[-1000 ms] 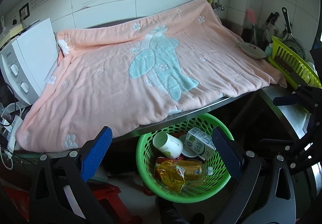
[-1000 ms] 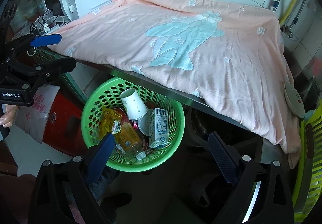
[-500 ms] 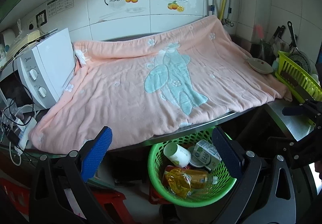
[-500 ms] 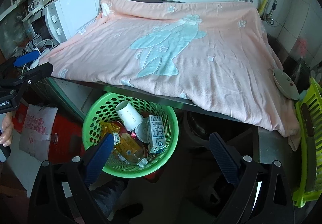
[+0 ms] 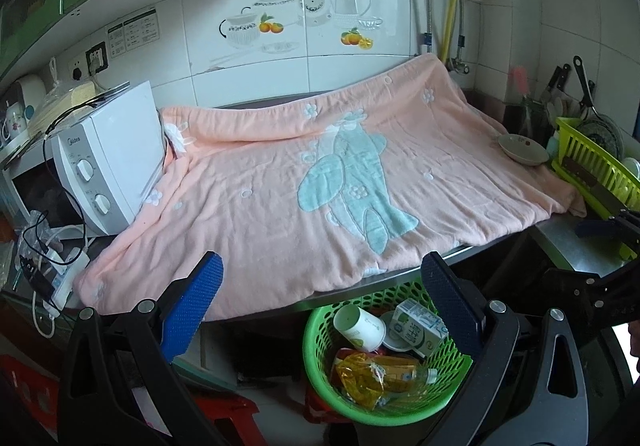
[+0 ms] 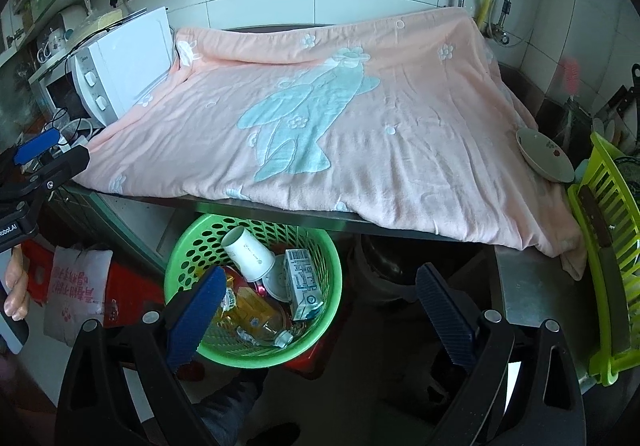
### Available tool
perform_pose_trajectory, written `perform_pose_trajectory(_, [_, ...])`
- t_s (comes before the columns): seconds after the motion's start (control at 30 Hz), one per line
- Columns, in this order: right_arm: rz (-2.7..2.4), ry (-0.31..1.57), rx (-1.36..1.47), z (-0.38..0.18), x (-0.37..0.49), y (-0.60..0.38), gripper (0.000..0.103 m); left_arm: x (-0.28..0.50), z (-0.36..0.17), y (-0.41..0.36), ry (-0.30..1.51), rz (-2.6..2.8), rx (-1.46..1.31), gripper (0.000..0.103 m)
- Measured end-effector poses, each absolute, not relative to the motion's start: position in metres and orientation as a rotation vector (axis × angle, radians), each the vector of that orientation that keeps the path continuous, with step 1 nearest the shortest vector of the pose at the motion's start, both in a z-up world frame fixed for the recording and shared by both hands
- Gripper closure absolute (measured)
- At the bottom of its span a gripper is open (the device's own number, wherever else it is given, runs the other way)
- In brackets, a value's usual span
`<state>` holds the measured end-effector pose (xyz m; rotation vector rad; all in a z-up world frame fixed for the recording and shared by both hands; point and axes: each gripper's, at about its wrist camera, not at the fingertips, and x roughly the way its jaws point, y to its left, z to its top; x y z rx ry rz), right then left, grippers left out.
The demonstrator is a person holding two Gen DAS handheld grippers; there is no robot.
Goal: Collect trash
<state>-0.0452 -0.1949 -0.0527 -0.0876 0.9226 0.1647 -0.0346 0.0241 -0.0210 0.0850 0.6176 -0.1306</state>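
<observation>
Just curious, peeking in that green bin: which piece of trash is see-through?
The plastic bottle, lying on its side at the bottom of the green basket. The paper cup and milk carton are opaque.

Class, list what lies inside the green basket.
Inside the green perforated plastic basket: white paper cup, milk carton, clear plastic bottle, yellow wrapper. Anything beneath them is covered.

soft fleecy cloth blanket (image 5: 320, 181) on a smooth metal counter (image 6: 532, 286); perforated glossy plastic basket (image 6: 200, 246).
</observation>
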Motion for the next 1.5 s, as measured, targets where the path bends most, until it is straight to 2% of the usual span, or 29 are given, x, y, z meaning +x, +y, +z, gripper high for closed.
perform_pose_trajectory(0.57, [0.183,0.849,-0.039,-0.028,-0.047,-0.193,0.01,-0.034,-0.009,0.033,0.595,-0.082,0.048,0.005])
perform_pose_trajectory(1.5, [0.181,0.805,-0.015,-0.016,-0.046,-0.196,0.009,-0.038,-0.006,0.033,0.581,-0.105,0.023,0.005])
